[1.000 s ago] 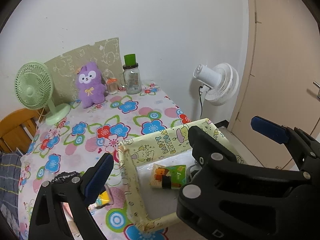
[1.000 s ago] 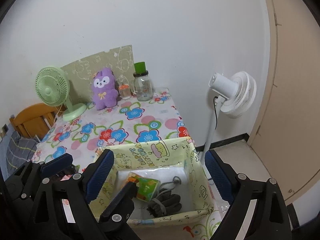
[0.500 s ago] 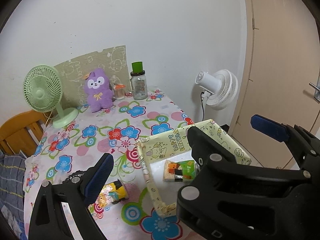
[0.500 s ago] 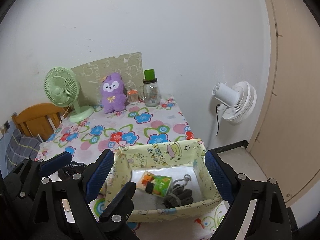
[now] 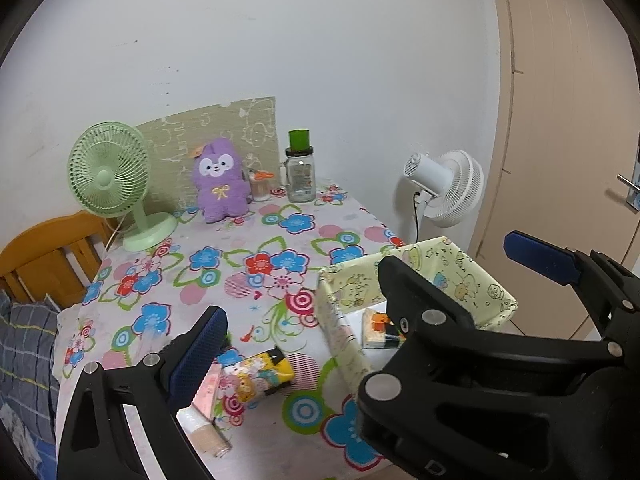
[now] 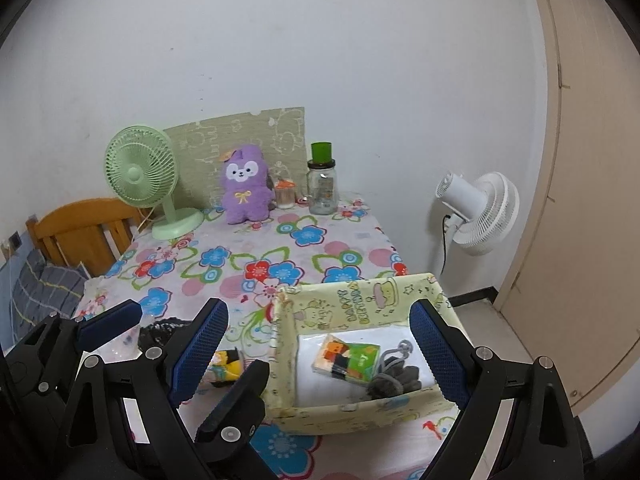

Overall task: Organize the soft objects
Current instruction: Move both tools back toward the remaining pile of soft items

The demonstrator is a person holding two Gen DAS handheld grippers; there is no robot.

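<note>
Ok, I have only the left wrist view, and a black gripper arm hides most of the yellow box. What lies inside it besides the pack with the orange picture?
Observer: A grey knitted item with a cord loop lies right beside that pack, near the front wall of the box.
Operator: Is there something soft outside the box that I miss?
Observer: Yes, a black crumpled item lies on the table, left of the yellow cartoon pack.

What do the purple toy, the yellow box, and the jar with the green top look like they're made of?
Purple toy: plush fabric, with a fuzzy matte pile and soft edges. Yellow box: likely card or fabric covered in printed film; its walls sag and wrinkle with a slight sheen. Jar: clear glass or plastic, see-through; its green top looks like plastic.
</note>
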